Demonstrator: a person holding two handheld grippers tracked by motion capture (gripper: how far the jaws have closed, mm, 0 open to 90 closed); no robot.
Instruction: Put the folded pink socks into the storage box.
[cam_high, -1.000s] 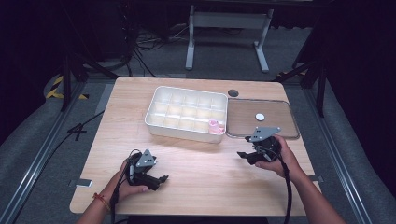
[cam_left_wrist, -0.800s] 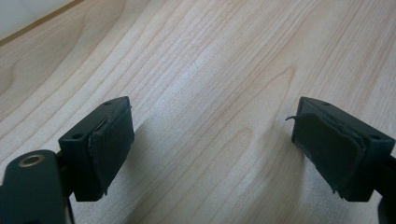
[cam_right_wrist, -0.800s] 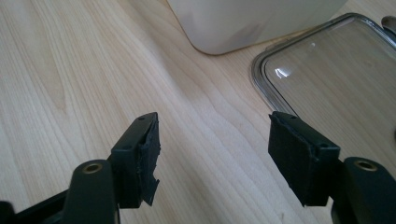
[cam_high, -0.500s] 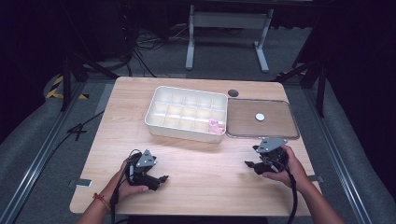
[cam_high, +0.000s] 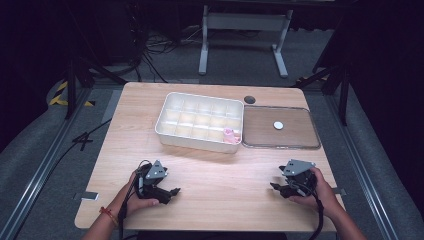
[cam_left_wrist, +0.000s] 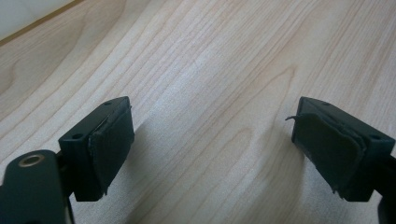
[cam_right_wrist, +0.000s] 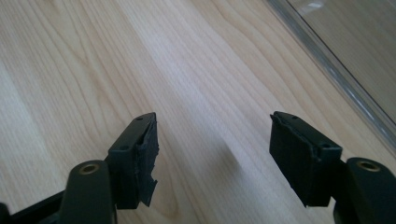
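Grippers rest low: my left gripper (cam_high: 172, 191) and right gripper (cam_high: 276, 187) both gape empty over bare wood. Ahead lies the white compartmented plastic tray (cam_high: 200, 121), its small pink piece (cam_high: 230, 135) in the nearest corner cell, seemingly sorted.

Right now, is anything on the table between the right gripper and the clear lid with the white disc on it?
Nothing visible. The right gripper is open and empty over bare table, and the clear lid lies just beyond it, with the white disc on top.
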